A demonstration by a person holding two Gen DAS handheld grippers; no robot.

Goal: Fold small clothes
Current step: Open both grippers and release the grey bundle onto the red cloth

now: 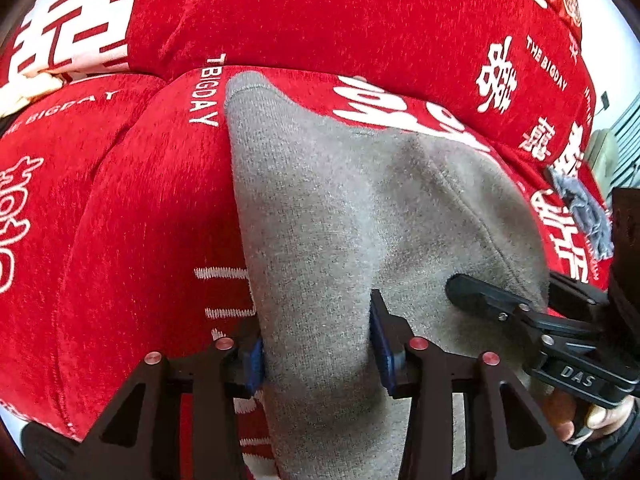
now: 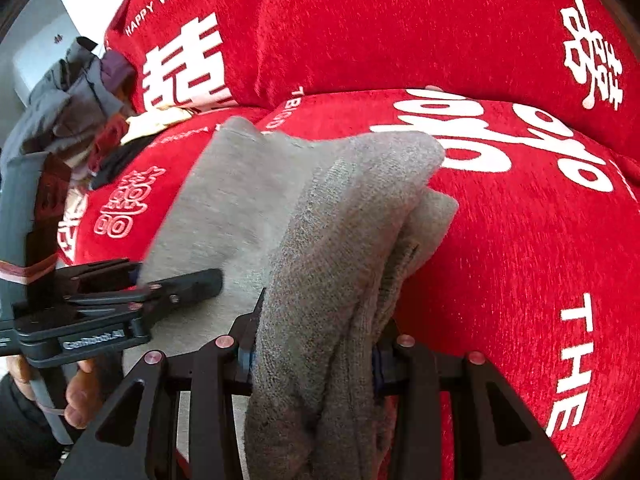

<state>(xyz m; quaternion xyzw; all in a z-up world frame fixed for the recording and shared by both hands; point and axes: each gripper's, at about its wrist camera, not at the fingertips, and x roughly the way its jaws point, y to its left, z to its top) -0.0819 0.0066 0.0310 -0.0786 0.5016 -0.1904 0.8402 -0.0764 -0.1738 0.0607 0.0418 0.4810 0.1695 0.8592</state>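
A grey knitted garment (image 1: 340, 208) lies on a red sofa seat cushion (image 1: 140, 220). My left gripper (image 1: 318, 344) has its blue-padded fingers closed on a fold of the grey cloth at its near end. My right gripper (image 2: 316, 356) is shut on a bunched, doubled-over part of the same grey garment (image 2: 340, 216) and holds it lifted off the cushion. The right gripper's black finger (image 1: 484, 296) rests on the cloth at the right of the left wrist view. The left gripper's finger (image 2: 188, 284) shows at the left of the right wrist view.
Red back cushions (image 1: 320, 12) with white lettering stand behind the seat. A pile of other clothes (image 2: 76, 120) lies at the sofa's left end. A small grey cloth (image 1: 584, 208) lies at the seat's right side. A white wall (image 2: 36, 52) is beyond.
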